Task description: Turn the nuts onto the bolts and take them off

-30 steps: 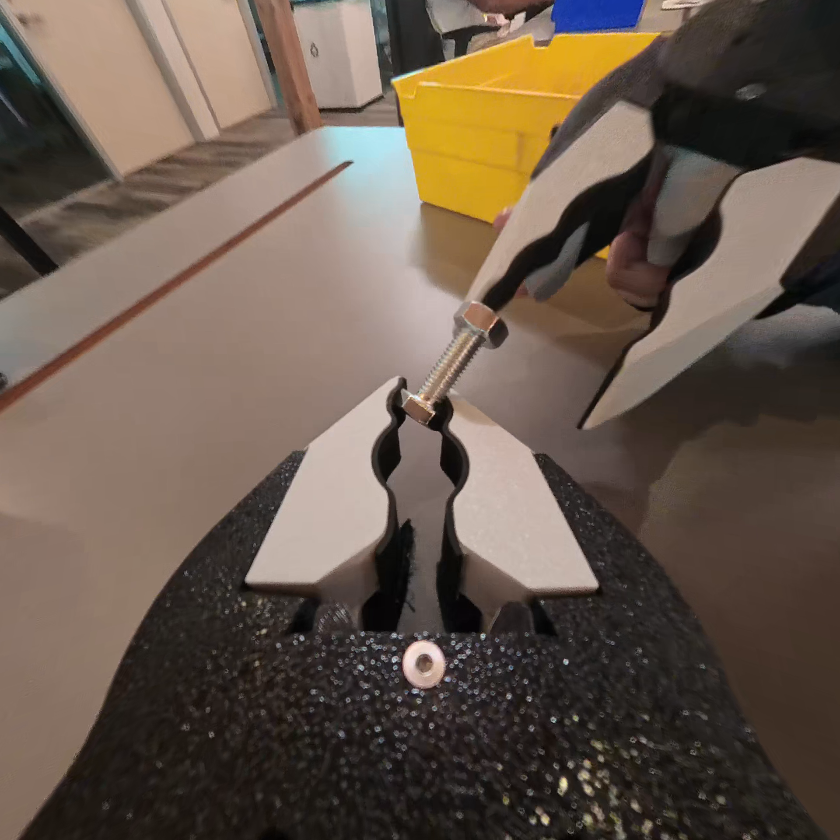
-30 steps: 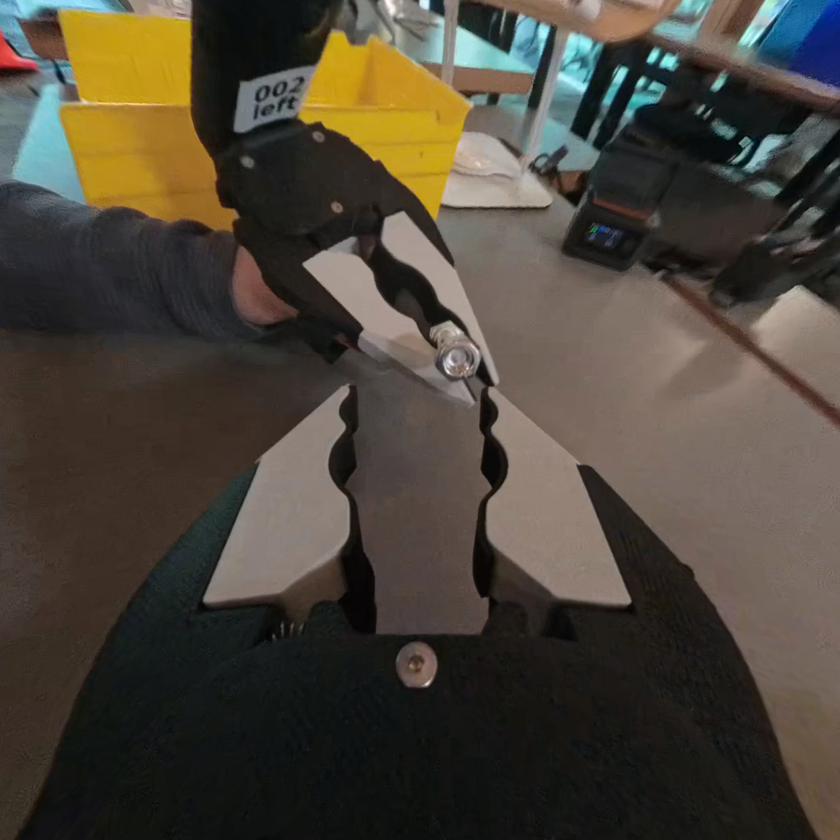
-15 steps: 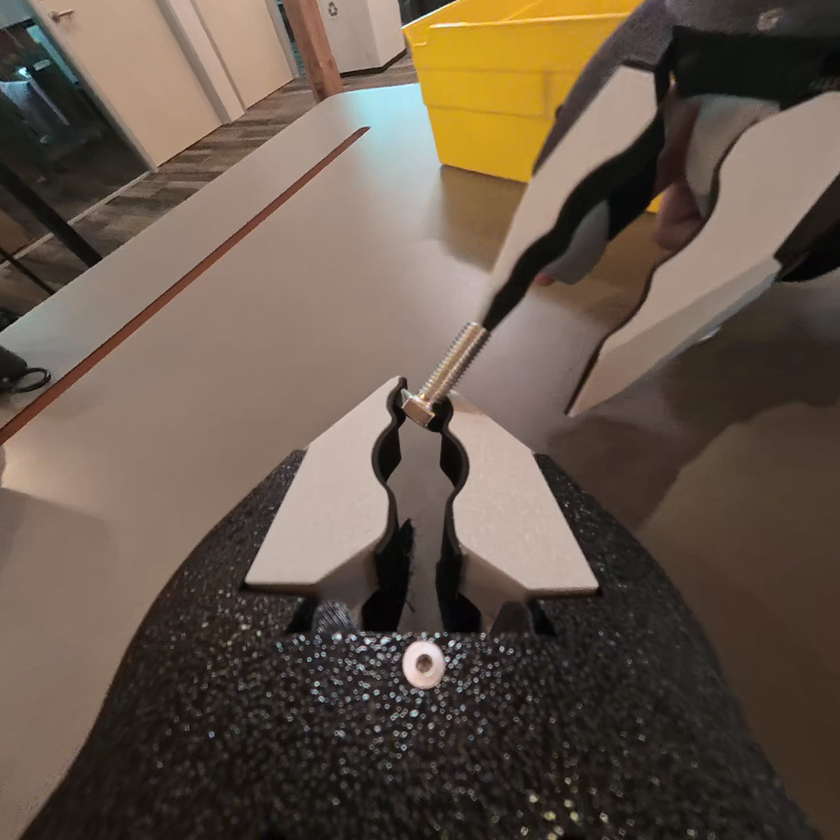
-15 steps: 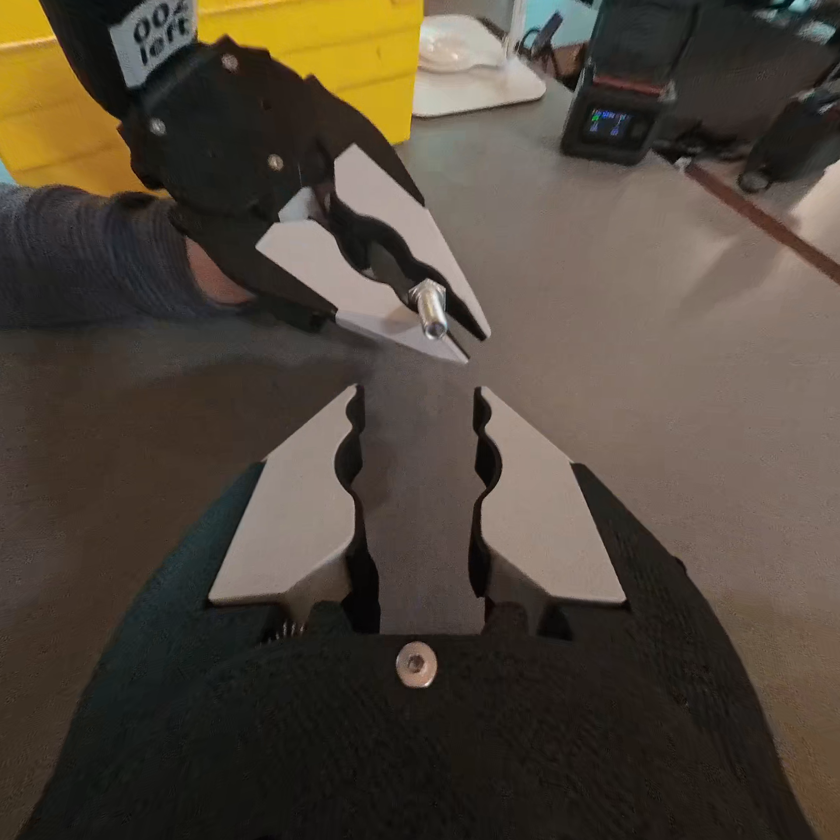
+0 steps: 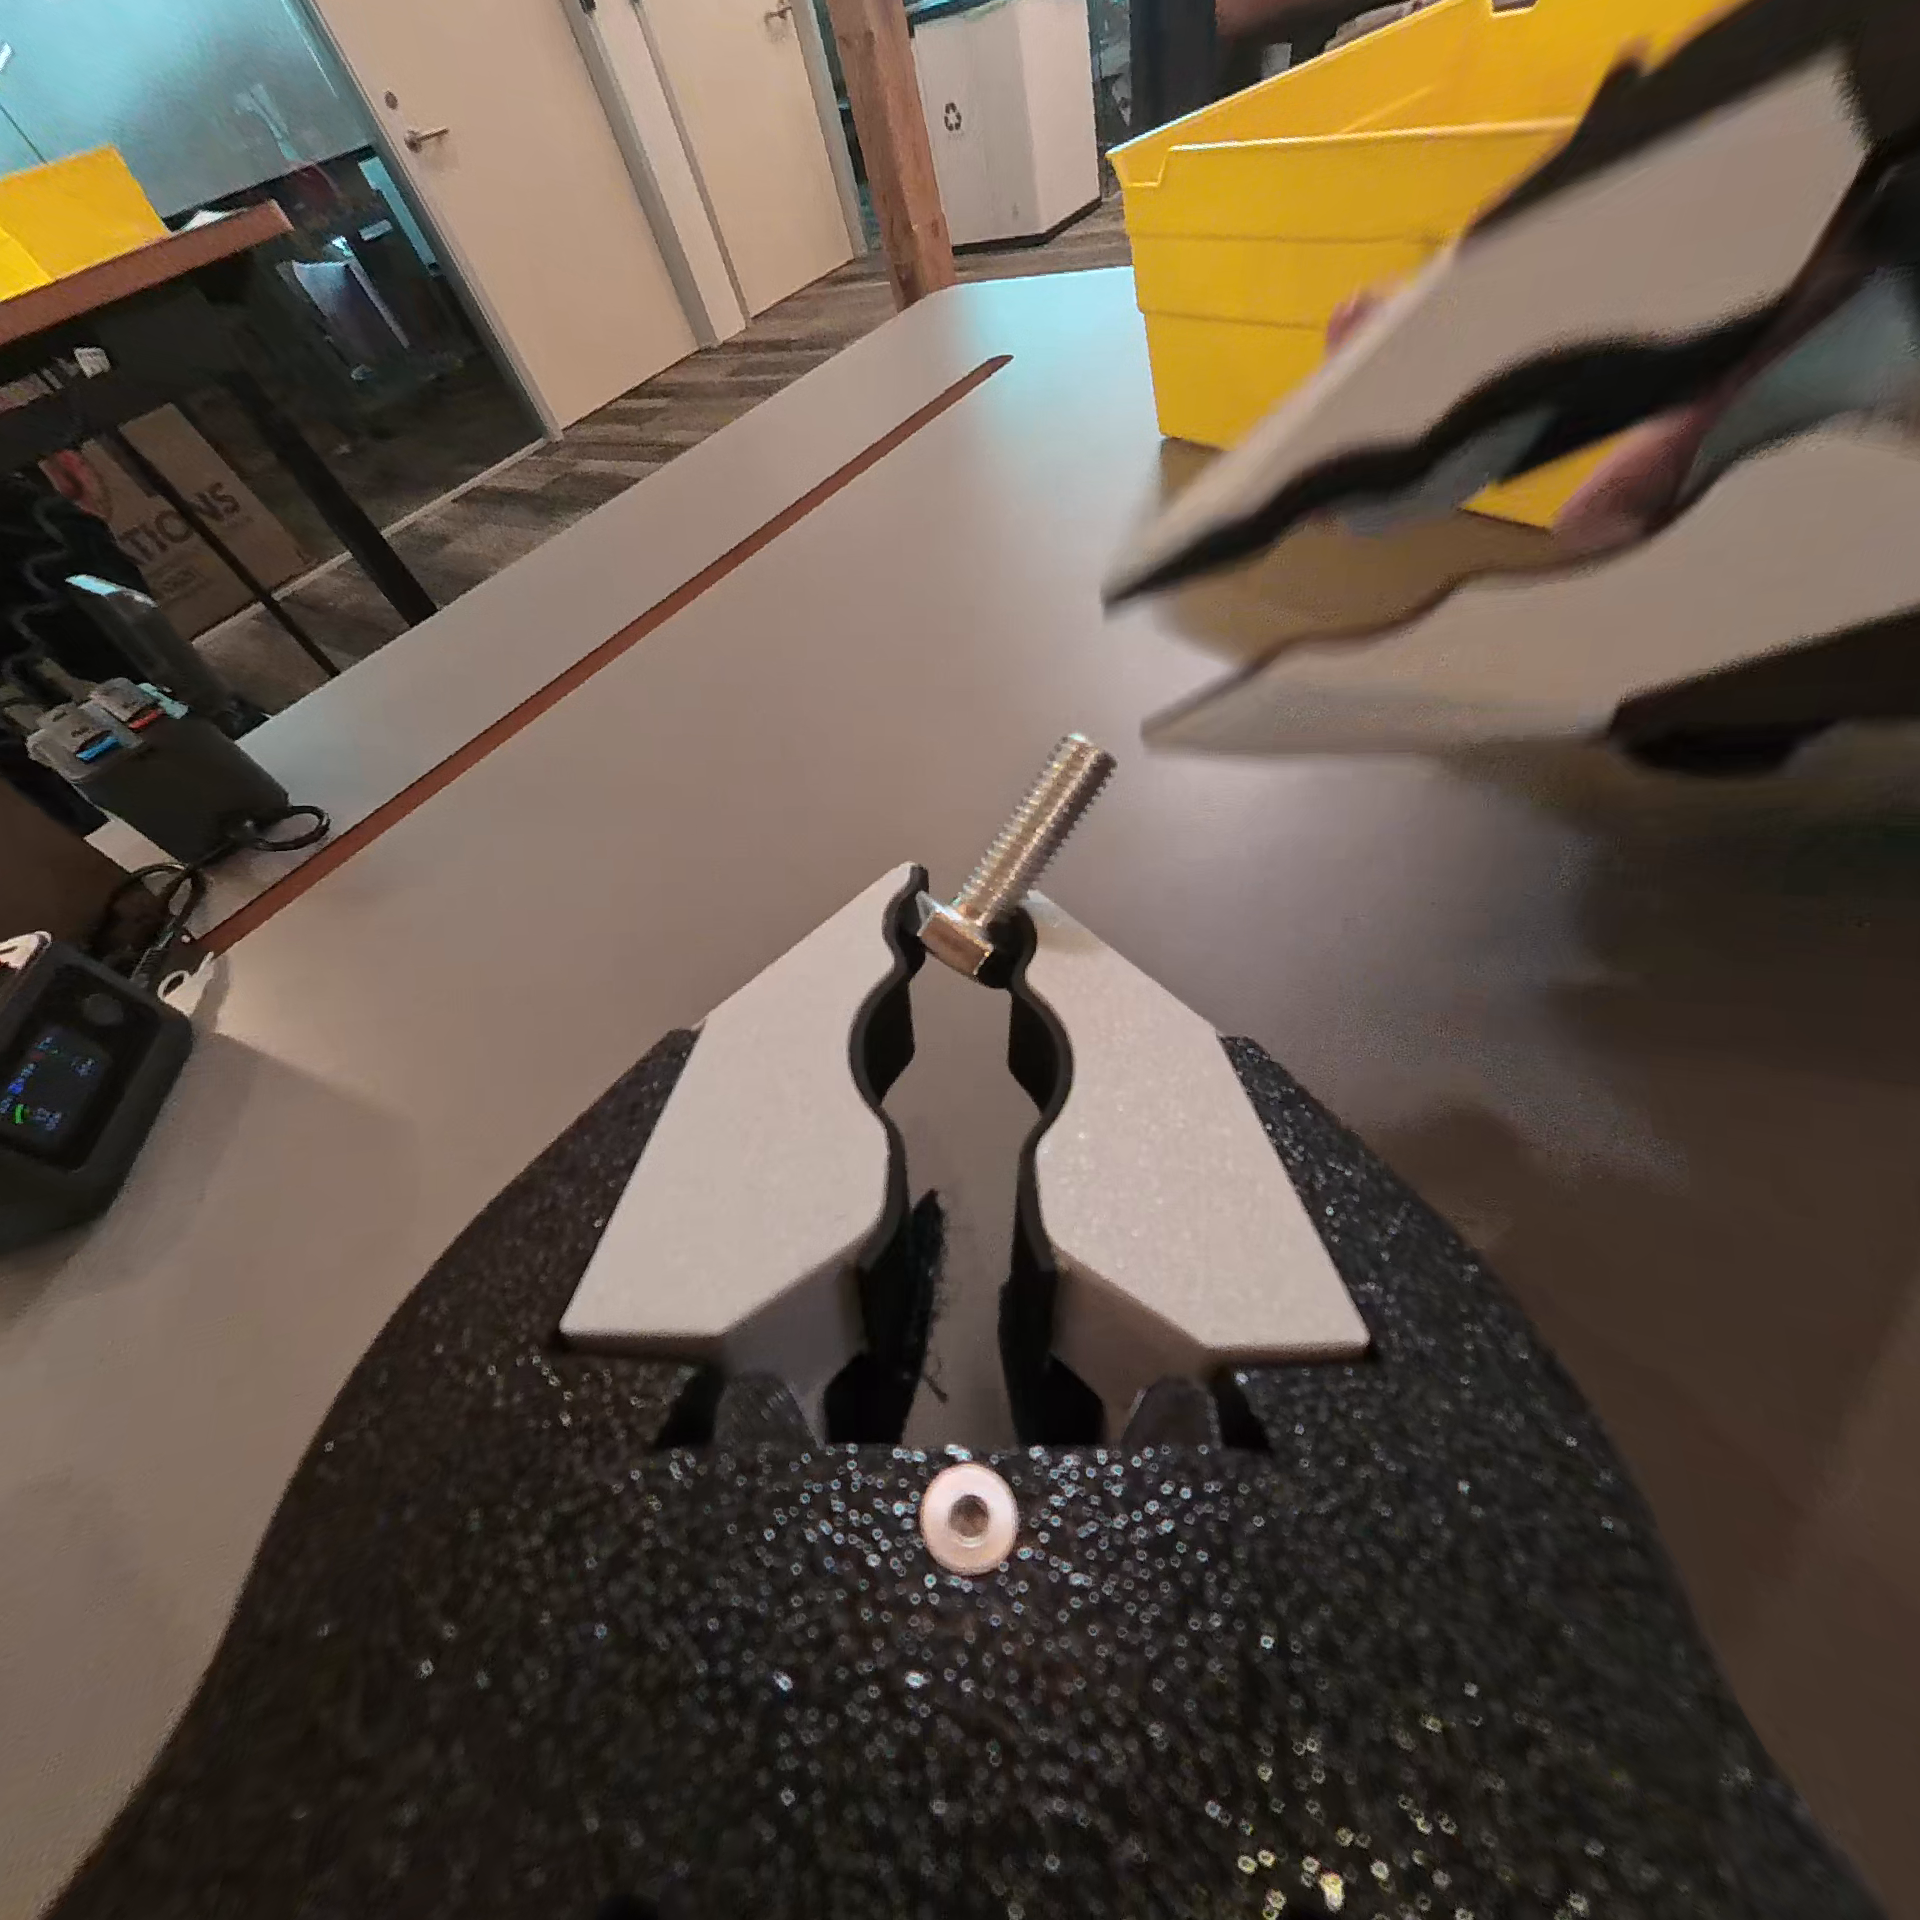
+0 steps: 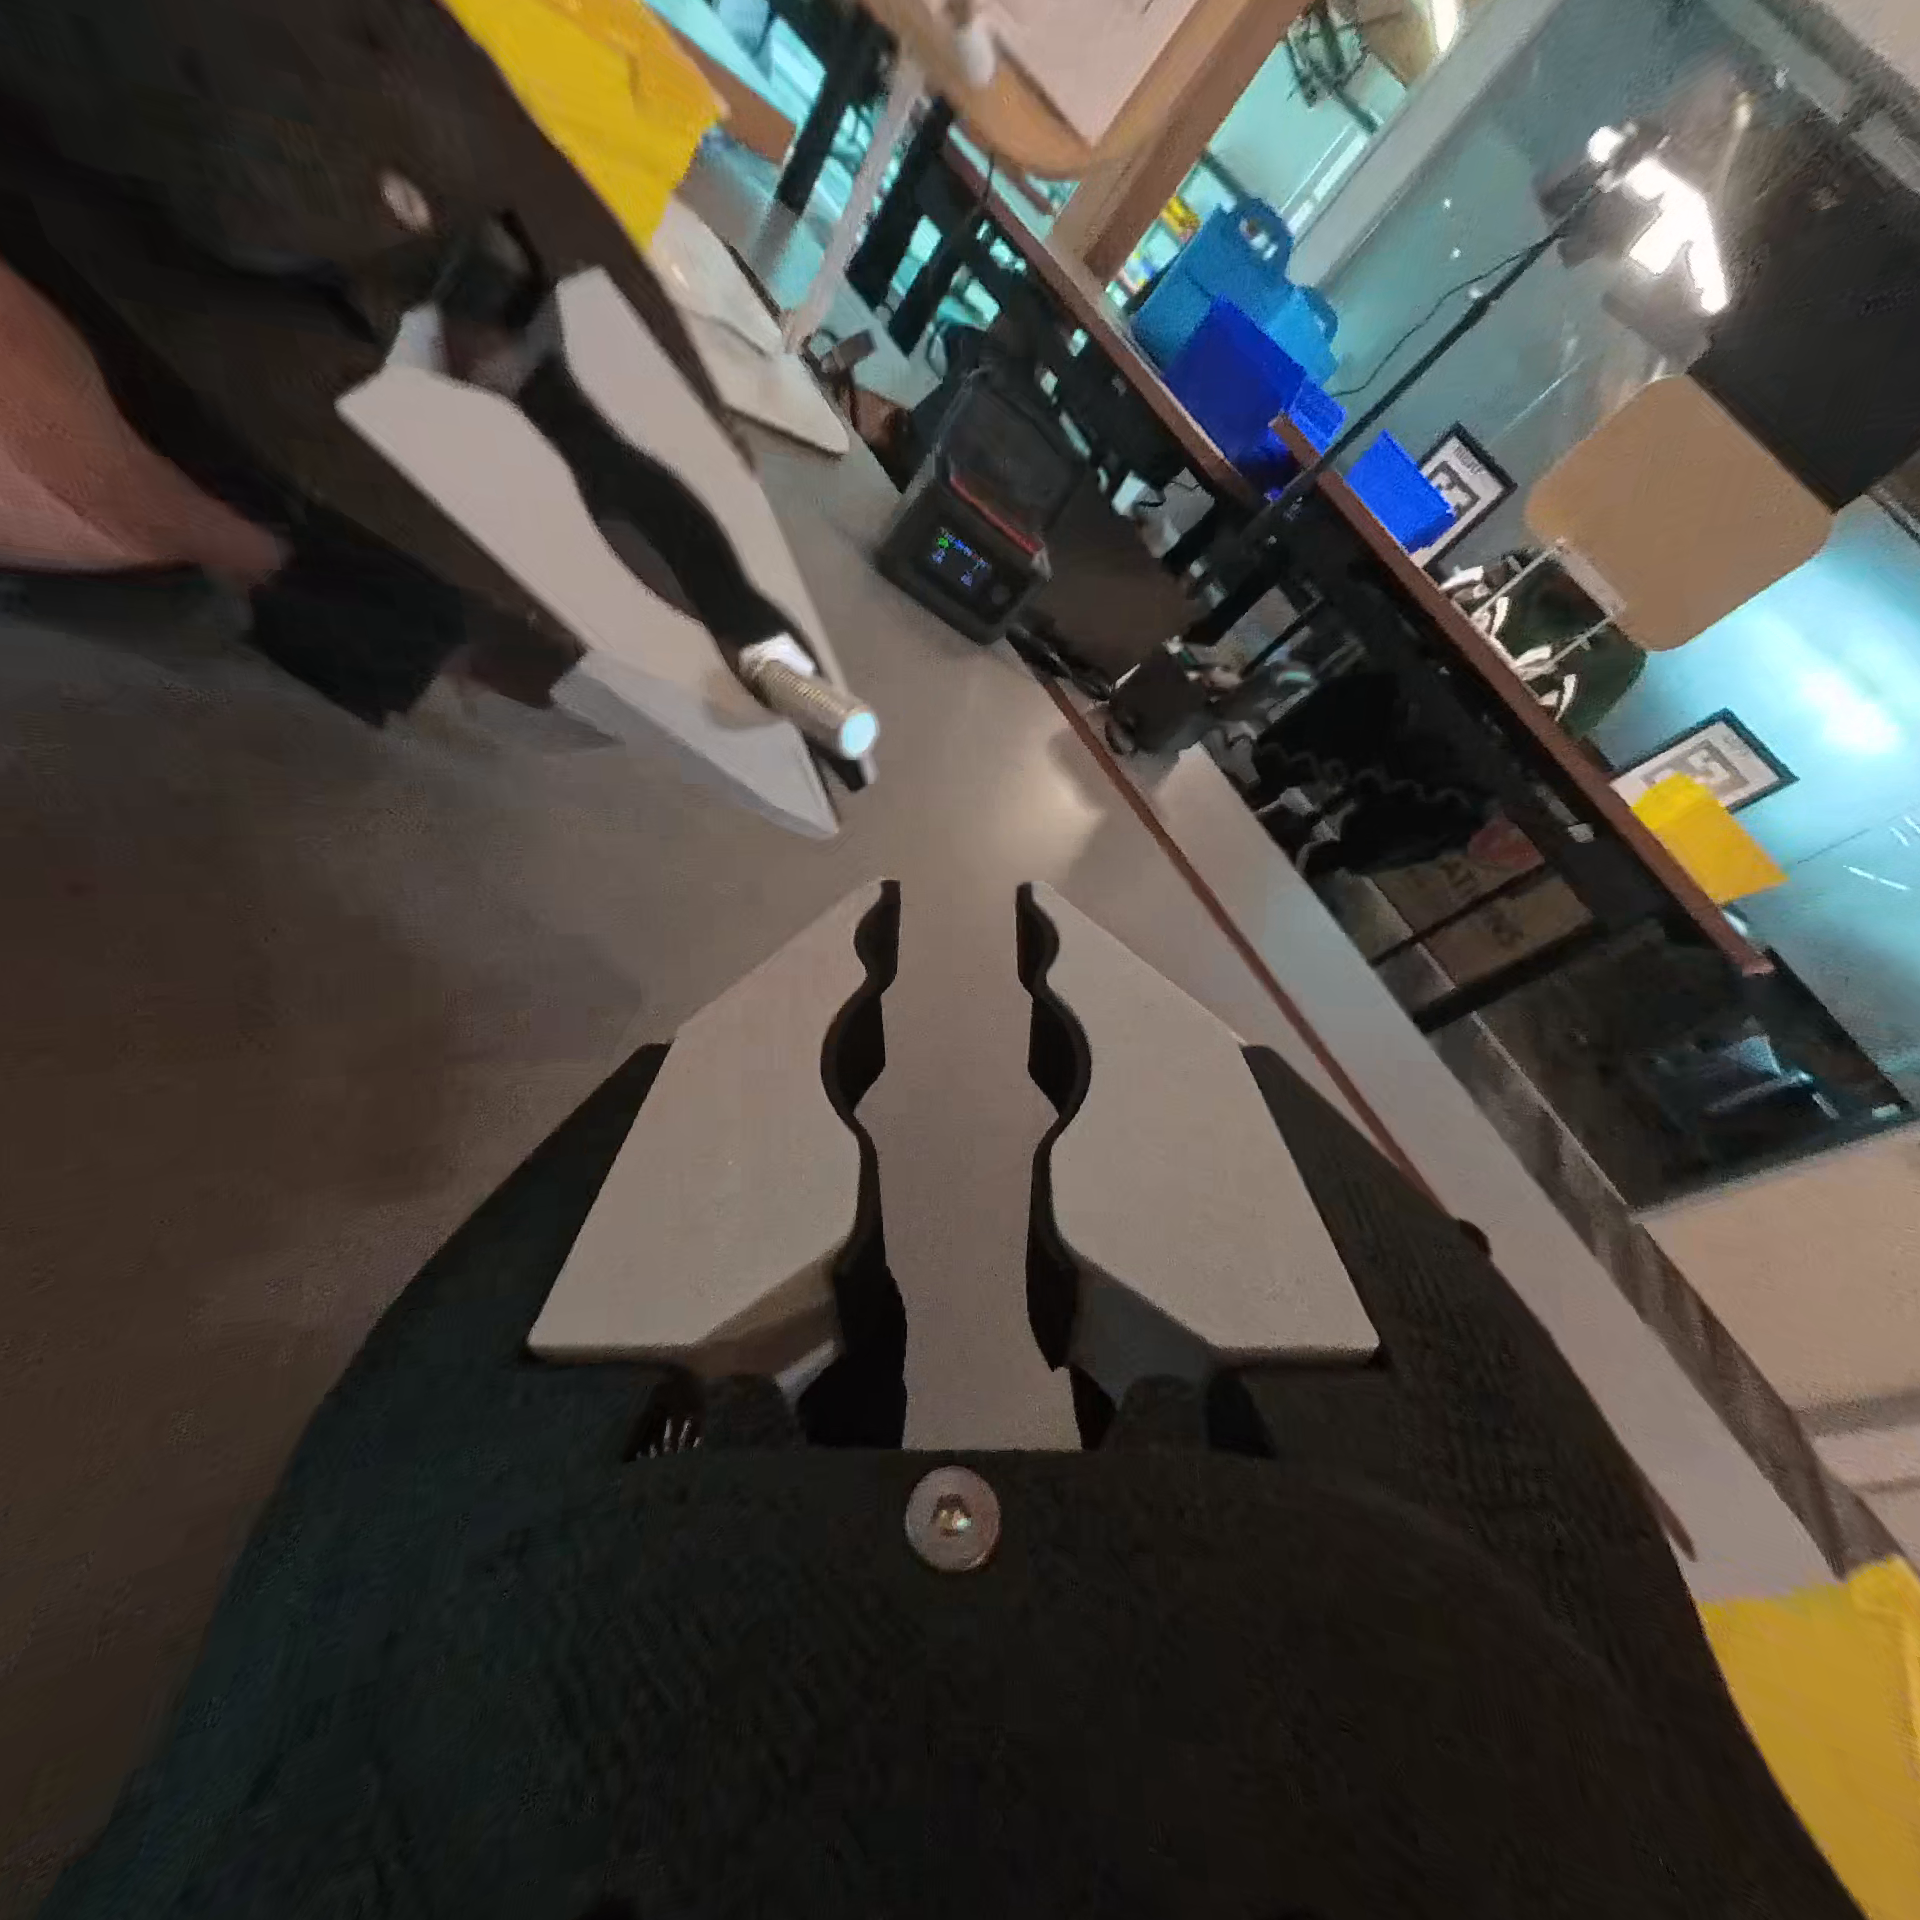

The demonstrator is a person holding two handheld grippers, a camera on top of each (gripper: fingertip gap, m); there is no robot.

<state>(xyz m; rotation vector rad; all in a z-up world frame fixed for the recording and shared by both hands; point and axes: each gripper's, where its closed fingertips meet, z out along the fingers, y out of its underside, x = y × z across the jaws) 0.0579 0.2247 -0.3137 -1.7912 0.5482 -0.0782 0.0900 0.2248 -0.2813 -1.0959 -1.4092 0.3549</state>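
My left gripper [image 5: 961, 920] had its jaws clamped on the head of the bolt [image 5: 1023, 836], right at the tips. The threaded shank stuck out forward and up to the right, above the table [image 5: 644, 790], and its far end was bare. From the right wrist view I saw the same bolt [image 6: 810, 696] end-on, poking out between the left gripper's [image 6: 821, 769] tips.

My right gripper [image 6: 956, 899] had its jaws parted, with a clear gap from root to tip and only table surface showing through it. It held nothing and touched nothing. In the left wrist view the right gripper [image 5: 1132, 665] hung up and to the right of the bolt's end, near it but apart, and smeared by motion, so its edges were soft there.

I could not find a nut in either view. The right gripper's body ran off the frame edge, and part of a hand [image 5: 1621, 499] showed behind its fingers, too blurred to read. The yellow bin [image 5: 1278, 260] behind was partly covered by that gripper. A small black device with a lit screen [image 6: 966, 561] sat farther back on the table.
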